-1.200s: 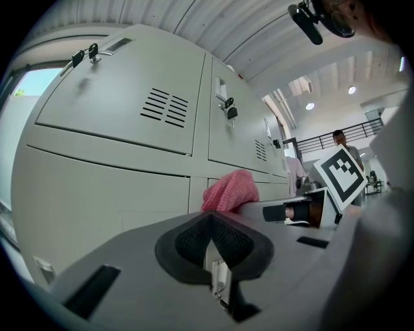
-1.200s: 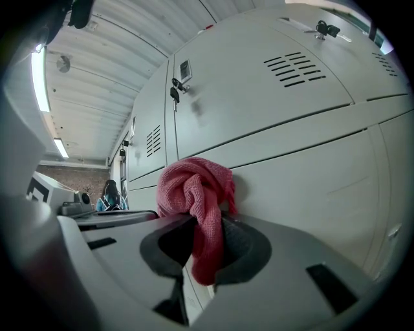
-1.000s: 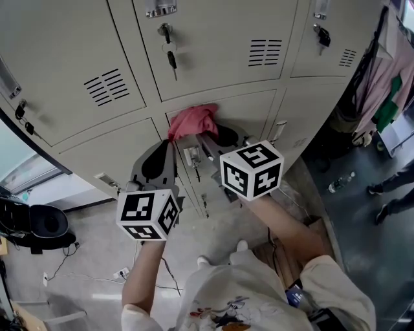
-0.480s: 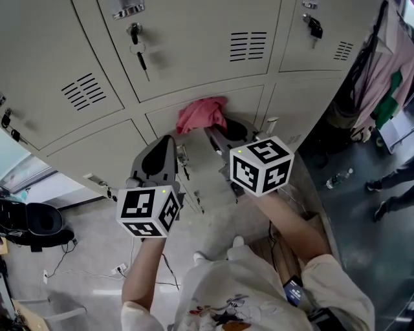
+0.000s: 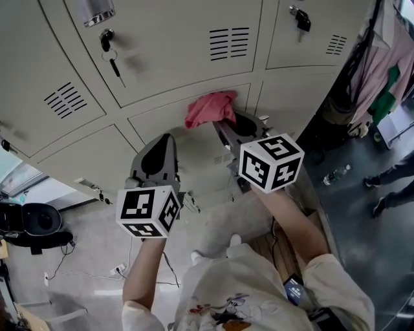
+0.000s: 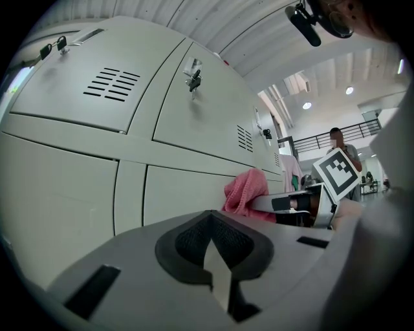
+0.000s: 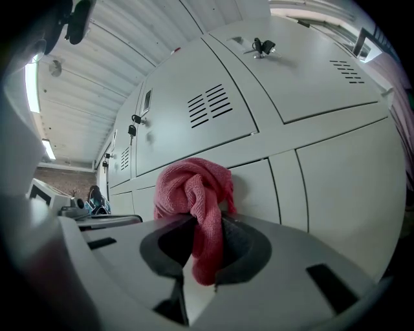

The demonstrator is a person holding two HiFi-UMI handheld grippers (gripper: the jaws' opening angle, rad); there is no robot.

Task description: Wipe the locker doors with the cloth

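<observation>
A pink cloth (image 5: 210, 108) is bunched against a beige lower locker door (image 5: 158, 121), just under the seam below the upper row. My right gripper (image 5: 222, 124) is shut on it; in the right gripper view the cloth (image 7: 192, 187) bulges out over the gripper (image 7: 199, 240) and touches the door (image 7: 336, 168). My left gripper (image 5: 164, 138) hangs left of the cloth, near the same door, shut with nothing in it. From the left gripper (image 6: 210, 227) view, the cloth (image 6: 246, 192) shows off to the right.
A key (image 5: 114, 61) hangs from the upper door's lock, and another lock (image 5: 299, 18) sits further right. Clothes (image 5: 381, 71) hang at the locker row's right end. A black chair (image 5: 35, 221) is low on the left, and a bottle (image 5: 336, 173) lies on the floor at right.
My right gripper has slid the cloth to the right along the lower door. The left gripper has stayed about where it was, still shut.
</observation>
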